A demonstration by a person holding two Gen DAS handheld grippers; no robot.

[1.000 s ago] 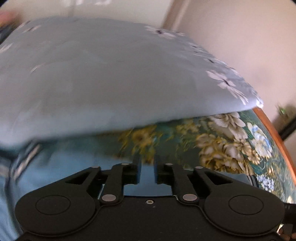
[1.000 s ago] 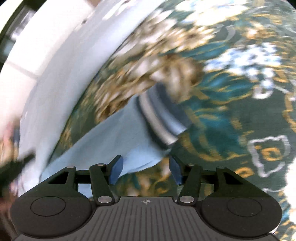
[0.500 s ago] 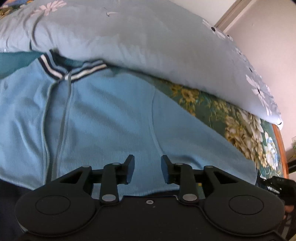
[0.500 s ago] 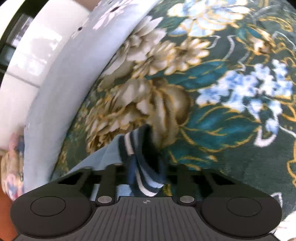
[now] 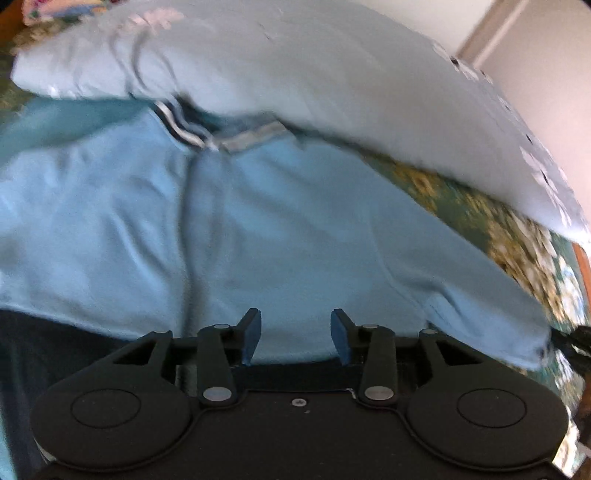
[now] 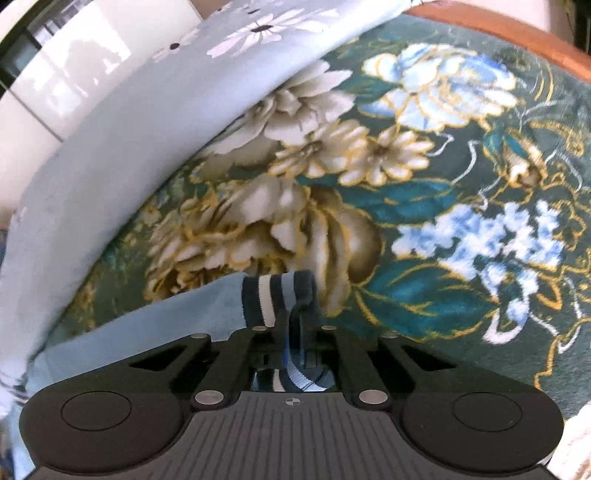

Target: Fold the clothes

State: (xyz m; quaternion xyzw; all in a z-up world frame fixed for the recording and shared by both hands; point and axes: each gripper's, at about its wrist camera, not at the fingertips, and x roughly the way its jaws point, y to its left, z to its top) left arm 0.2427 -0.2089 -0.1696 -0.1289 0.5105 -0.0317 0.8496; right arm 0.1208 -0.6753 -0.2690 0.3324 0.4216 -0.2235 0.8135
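Observation:
A light blue sweater [image 5: 258,221] lies spread on the bed, its navy-and-white striped collar [image 5: 184,129] tucked against a pale quilt. My left gripper [image 5: 295,317] hovers over the sweater's lower body with its jaws opening; nothing is between them. One sleeve [image 5: 480,295] stretches out to the right. In the right wrist view that sleeve [image 6: 166,321] ends in a striped cuff [image 6: 273,295], which sits pinched in my right gripper [image 6: 295,332]. Its jaws are easing open with the cuff still between them, and the fingertips are hidden by the fabric.
A dark green floral bedspread [image 6: 406,203] covers the bed. A bulky pale blue quilt with white daisies [image 5: 332,74] lies along the far side, also seen as the quilt [image 6: 110,147]. The wooden bed edge [image 6: 517,33] runs at the upper right.
The left gripper swung from the bedspread under the quilt to above the sweater's body and its jaws widened. The right gripper closed on the cuff, which lay free before.

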